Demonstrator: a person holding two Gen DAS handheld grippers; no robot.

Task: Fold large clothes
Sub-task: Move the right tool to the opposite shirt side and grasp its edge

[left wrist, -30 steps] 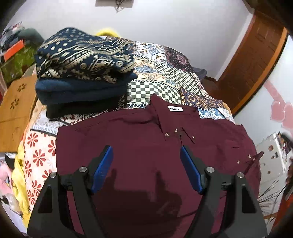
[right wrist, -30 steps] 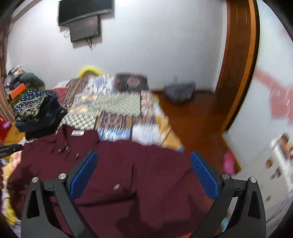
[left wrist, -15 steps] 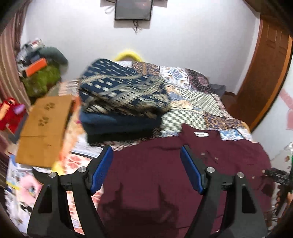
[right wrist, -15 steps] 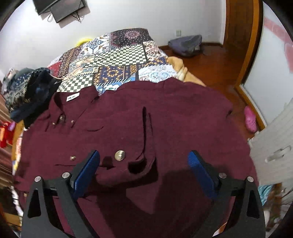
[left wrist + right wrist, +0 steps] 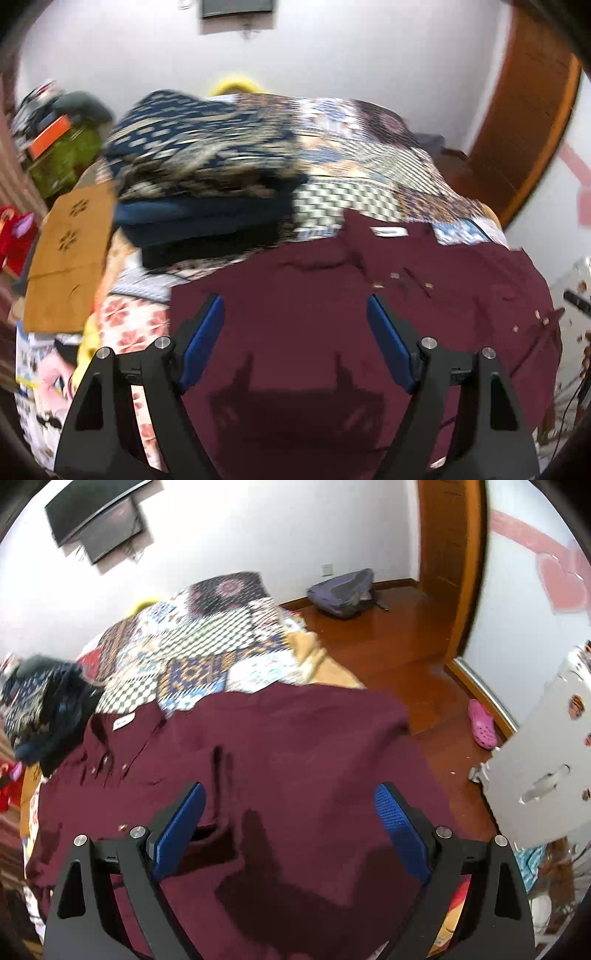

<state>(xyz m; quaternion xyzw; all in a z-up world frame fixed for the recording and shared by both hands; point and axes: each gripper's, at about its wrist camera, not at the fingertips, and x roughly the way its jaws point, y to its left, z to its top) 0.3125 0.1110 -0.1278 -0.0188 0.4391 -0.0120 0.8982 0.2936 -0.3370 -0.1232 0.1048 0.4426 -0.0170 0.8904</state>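
A dark maroon button-up shirt [image 5: 314,332] lies spread front-up across the near end of the bed, filling the lower centre of both views. Its collar, with a white label inside, points toward the upper middle of the left wrist frame. Small buttons dot the chest, and the fabric looks mostly flat with shallow creases.

I see white walls [image 5: 258,535], a dark screen [image 5: 96,520] mounted high, a glossy wooden floor [image 5: 388,638], and a wooden door frame [image 5: 469,572].
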